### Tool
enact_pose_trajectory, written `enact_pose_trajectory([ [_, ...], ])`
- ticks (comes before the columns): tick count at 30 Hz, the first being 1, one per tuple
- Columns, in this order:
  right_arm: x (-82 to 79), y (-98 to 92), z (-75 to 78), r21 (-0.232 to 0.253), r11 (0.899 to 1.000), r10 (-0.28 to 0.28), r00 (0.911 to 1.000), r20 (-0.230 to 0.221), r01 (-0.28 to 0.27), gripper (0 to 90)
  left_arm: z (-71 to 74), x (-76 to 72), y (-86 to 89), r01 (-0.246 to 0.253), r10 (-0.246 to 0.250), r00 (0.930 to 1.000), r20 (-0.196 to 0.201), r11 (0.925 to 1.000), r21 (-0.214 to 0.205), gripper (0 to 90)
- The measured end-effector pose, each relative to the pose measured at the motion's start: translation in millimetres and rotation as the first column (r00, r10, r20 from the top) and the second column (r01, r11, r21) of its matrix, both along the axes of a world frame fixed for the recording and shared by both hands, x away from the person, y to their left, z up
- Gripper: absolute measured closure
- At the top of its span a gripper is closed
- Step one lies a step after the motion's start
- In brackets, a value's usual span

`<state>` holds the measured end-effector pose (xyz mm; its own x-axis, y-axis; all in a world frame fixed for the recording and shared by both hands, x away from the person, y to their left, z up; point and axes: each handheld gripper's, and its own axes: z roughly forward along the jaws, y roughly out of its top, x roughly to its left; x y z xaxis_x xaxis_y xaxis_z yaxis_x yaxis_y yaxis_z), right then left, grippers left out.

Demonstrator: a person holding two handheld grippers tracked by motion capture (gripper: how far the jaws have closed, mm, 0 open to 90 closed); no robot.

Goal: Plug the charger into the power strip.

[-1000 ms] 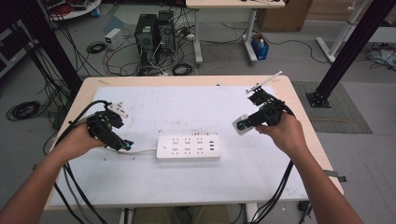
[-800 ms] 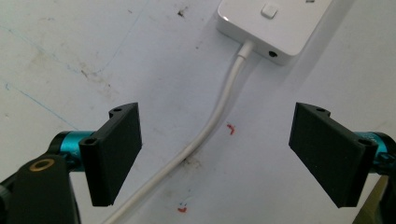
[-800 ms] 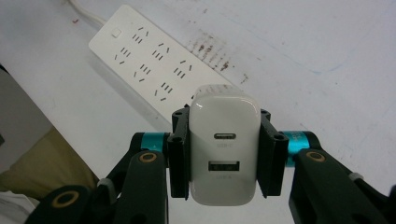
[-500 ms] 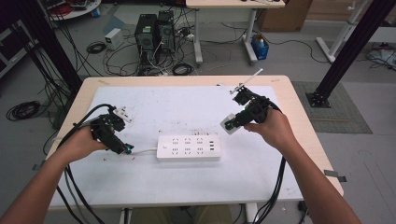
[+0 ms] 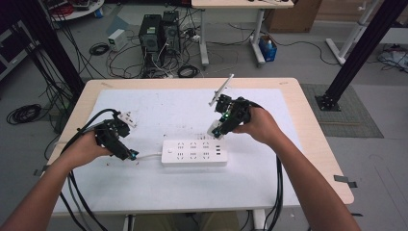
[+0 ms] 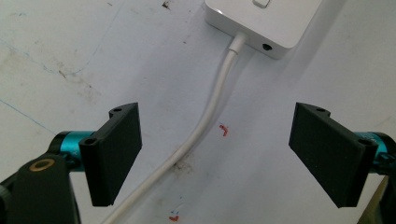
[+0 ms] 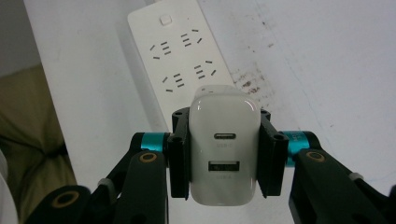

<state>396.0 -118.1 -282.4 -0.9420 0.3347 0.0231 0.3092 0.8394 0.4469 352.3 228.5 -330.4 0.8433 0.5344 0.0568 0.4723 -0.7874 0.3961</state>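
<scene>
Right claw (image 5: 217, 129) (charger (image 7: 224, 151) clamped) now nearer power strip (image 5: 194, 153), tilted down.

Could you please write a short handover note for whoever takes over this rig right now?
Right gripper: shut on the white USB charger, held above the right end of the power strip, port face toward its camera.
Left gripper: open, low over the table with the strip's white cord running between its jaws, not clamped.
The power strip lies flat at mid-table, sockets up.
Done: charger picked up and brought over the strip.
Left: line the charger up with a socket and press it in; the left gripper could probably steady the strip or cord meanwhile.
</scene>
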Motion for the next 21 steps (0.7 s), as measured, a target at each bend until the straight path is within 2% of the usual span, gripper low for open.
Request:
enact_pose_trajectory([
  [10,5.2,15.1,-5.6,-0.08,0.995,0.066,0.9977,0.017,-0.064,62.4,-4.9,-0.2,3.1,-0.004,0.004,1.0,-0.008,1.0,-0.008,17.2],
  [13,5.3,21.8,-10.9,-0.116,0.988,0.105,0.9934,0.045,-0.099,62.4,-7.3,0.4,4.1,-0.006,0.006,0.9999,-0.011,0.9999,-0.012,17.2],
  [14,4.5,24.6,-13.5,-0.139,0.984,0.115,0.9925,0.042,-0.108,62.4,-7.9,0.6,4.2,-0.008,0.008,0.9999,-0.012,0.9999,-0.013,17.2],
  [16,4.3,26.6,-15.6,-0.15,0.982,0.123,0.9915,0.043,-0.115,62.4,-8.4,0.8,4.3,-0.01,0.01,0.9999,-0.013,0.9998,-0.014,17.2],
  [18,4.1,31.9,-22.8,-0.181,0.974,0.143,0.9887,0.044,-0.133,62.4,-9.3,1.0,4.8,-0.008,0.008,0.9999,-0.013,0.9999,-0.011,17.2],
  [21,6.3,33.7,-25.5,-0.189,0.973,0.147,0.9881,0.045,-0.136,62.4,-9.2,1.6,5.5,-0.009,0.009,0.9999,-0.014,0.9999,-0.009,17.2],
])
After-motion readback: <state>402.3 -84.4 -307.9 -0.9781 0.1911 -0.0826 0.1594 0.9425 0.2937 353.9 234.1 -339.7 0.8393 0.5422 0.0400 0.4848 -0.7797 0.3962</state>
